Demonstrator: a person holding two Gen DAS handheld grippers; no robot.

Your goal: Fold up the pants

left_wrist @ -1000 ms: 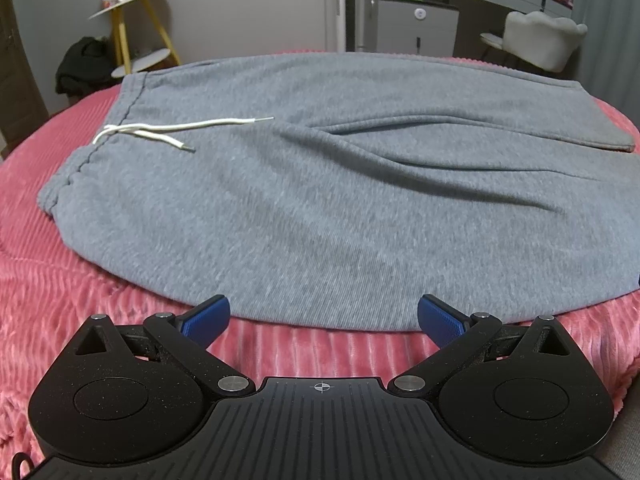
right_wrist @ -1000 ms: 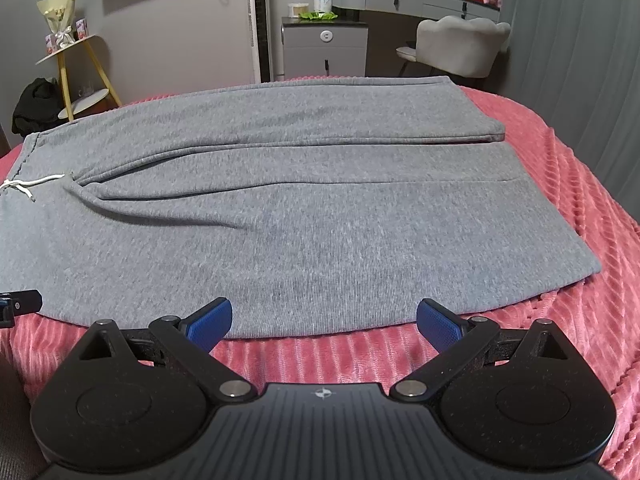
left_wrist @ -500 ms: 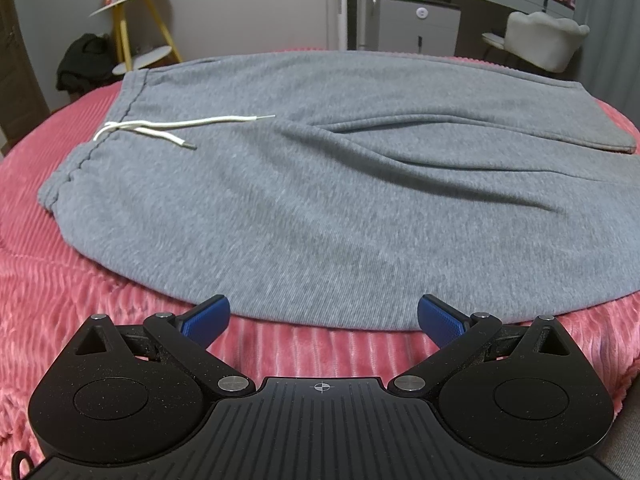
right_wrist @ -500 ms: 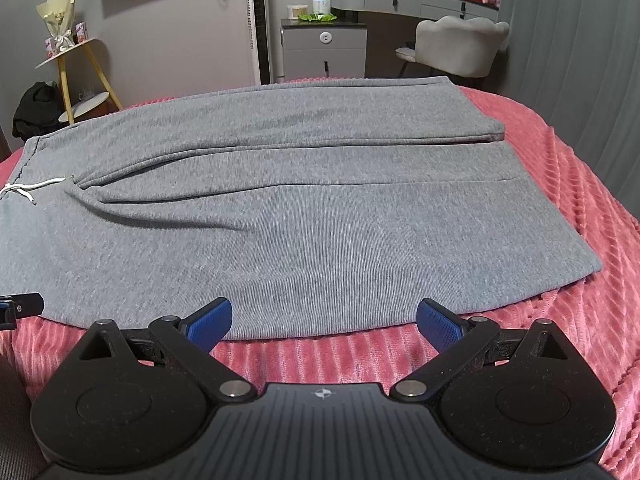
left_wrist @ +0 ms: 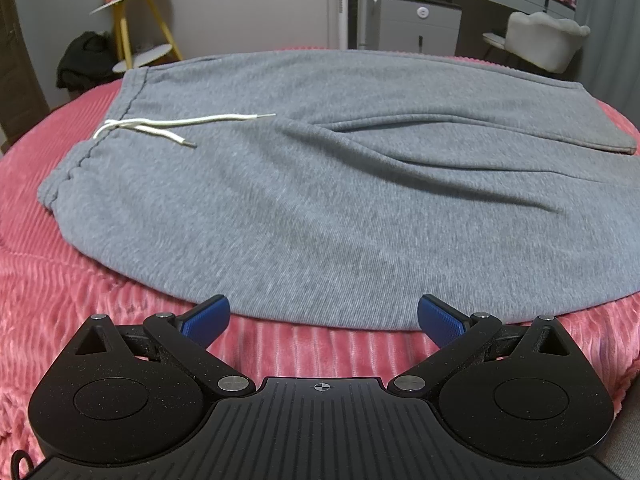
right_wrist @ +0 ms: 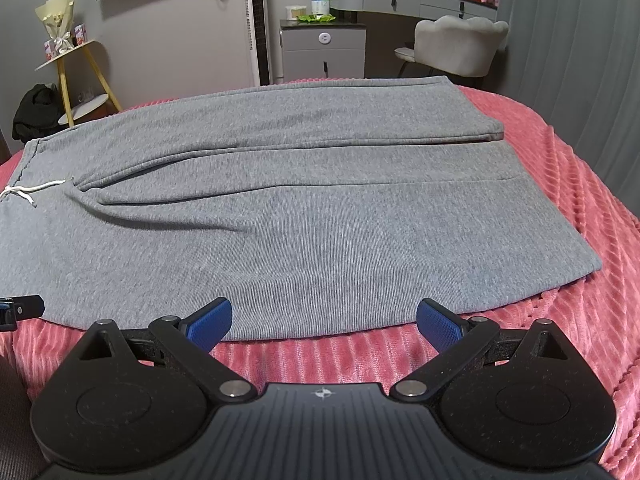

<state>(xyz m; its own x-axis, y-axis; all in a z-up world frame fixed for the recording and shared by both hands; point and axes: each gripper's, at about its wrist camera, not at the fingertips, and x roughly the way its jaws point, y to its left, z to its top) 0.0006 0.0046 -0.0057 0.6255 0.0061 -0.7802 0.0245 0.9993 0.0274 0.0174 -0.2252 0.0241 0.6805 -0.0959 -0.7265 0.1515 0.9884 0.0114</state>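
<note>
We see one pair of grey pants point(left_wrist: 320, 200), spread flat across a pink blanket point(left_wrist: 48, 280), waistband to our left and both legs running off to the right. The fabric is a soft heathered knit, with a few long shallow creases fanning out from the crotch. From the right wrist view the same pants point(right_wrist: 300, 220) show two legs side by side, the far leg's hem squared off and the near leg's hem angled toward the blanket point(right_wrist: 560, 200) edge. One white drawstring point(left_wrist: 168, 128) lies on the front, its two ends splayed out across the cloth, thin and cord-like. The waistband point(left_wrist: 80, 160) is gathered and puckered. The blanket is plush, ribbed in wavy ridges.

Two grippers are in play. Our left gripper point(left_wrist: 322, 318) hovers just short of the near edge of the pants, its two blue fingers point(left_wrist: 206, 318) spread wide, nothing between them. Our right gripper point(right_wrist: 322, 320) sits likewise at the near edge, blue fingers point(right_wrist: 438, 322) wide apart and holding nothing. Each pad is a ridged rectangle on black speckled linkage arms.

Behind, one scalloped grey chair point(right_wrist: 456, 44) and one yellow-legged stand point(right_wrist: 76, 76).
</note>
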